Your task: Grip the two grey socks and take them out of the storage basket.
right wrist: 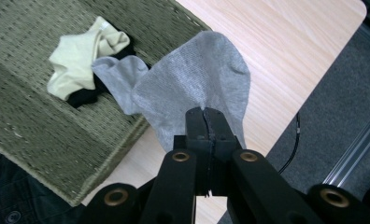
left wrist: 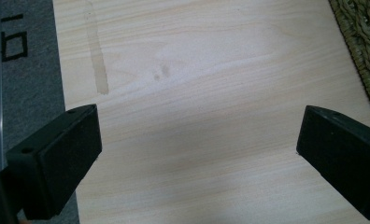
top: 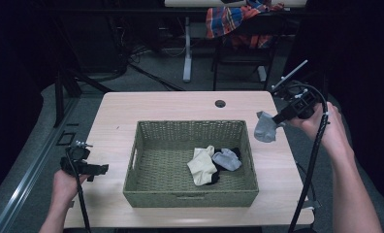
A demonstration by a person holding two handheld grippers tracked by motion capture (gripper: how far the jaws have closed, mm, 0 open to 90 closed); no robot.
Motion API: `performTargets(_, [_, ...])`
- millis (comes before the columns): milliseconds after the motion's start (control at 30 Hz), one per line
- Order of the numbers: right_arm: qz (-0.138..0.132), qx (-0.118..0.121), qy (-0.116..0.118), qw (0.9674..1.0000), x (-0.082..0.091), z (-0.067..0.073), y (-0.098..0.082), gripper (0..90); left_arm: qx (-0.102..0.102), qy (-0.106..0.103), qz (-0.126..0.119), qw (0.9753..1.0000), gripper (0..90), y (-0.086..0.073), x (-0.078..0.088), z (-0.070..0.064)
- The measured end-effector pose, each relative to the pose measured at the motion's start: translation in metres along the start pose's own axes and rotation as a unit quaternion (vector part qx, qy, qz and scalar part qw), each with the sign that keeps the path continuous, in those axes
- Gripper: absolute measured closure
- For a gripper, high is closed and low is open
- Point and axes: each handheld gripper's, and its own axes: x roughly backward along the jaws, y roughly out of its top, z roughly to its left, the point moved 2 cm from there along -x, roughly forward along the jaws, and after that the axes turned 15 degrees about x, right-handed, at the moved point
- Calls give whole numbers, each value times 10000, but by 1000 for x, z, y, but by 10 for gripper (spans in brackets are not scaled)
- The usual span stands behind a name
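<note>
The right gripper (top: 280, 119) is clamped on a grey sock (top: 265, 127), holding it in the air just beside the basket's (top: 190, 198) right rim (three more socks lie inside). The left gripper (left wrist: 197, 149) hangs wide apart over the bare tabletop (top: 113, 116)

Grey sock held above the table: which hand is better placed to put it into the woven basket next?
Probably the right. The right gripper is already shut on the grey sock, beside the green woven basket. The left gripper is open over bare table, holding nothing.
</note>
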Motion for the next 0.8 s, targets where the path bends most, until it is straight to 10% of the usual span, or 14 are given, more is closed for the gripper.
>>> performTargets(800, [192,-558,29,9983,-52,-19,-35,900,5,-45,39,10000,3,0,-3,-3])
